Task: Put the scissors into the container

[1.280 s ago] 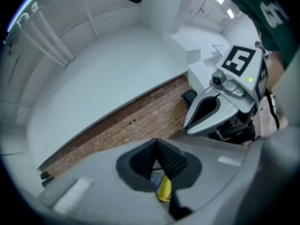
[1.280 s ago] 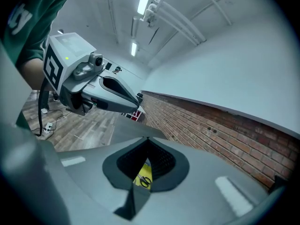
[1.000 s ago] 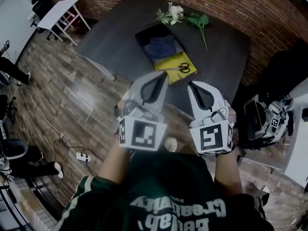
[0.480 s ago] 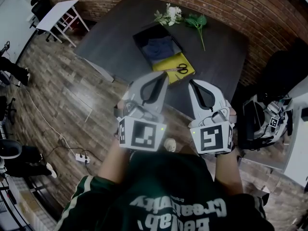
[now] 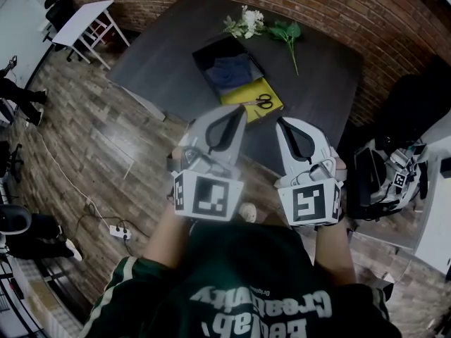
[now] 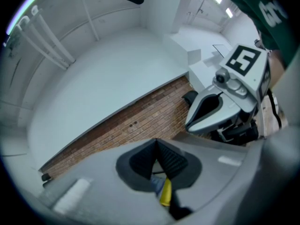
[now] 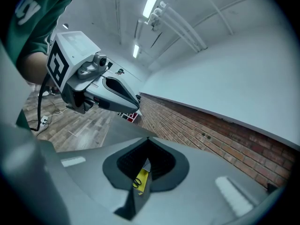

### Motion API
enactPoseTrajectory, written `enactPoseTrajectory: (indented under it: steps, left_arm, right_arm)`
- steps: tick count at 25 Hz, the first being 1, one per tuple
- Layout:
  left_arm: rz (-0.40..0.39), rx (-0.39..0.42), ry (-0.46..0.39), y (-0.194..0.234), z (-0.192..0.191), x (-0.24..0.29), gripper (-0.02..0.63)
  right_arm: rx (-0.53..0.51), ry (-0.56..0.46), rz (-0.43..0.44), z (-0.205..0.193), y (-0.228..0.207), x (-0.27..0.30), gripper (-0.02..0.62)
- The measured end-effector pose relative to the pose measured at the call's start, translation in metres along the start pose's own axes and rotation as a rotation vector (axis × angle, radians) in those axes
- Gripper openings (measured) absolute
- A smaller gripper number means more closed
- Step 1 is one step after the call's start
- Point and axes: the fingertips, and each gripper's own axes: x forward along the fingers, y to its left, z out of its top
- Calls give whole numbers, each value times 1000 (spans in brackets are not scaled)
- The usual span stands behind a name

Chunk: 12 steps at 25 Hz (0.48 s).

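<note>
The scissors [image 5: 263, 102] lie flat on a yellow sheet [image 5: 246, 94] near the desk's front edge, black handles toward the right. They are outside the container [image 5: 211, 55]. The sheet touches the near end of that black container, which holds a folded blue cloth [image 5: 231, 69] and sits toward the middle of the dark desk [image 5: 320, 69]. White flowers [image 5: 246, 22] and a leafy green stem [image 5: 289, 34] lie at the far edge, by the brick wall [image 5: 338, 5].

Both grippers are held up close to the person's chest, short of the desk's front edge and well apart from the scissors. The left gripper [image 5: 239, 111] has its jaws pressed together with nothing in them. The right gripper [image 5: 282, 123] is closed at the tips too, and empty.
</note>
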Motion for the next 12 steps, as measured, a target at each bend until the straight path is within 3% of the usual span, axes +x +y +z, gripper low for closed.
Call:
enactPoseTrajectory:
  steps: [12]
  left_arm:
    - [-16, 3, -3, -7, 2, 11, 2]
  right_arm:
    - [2, 9, 8, -9, -4, 1, 6]
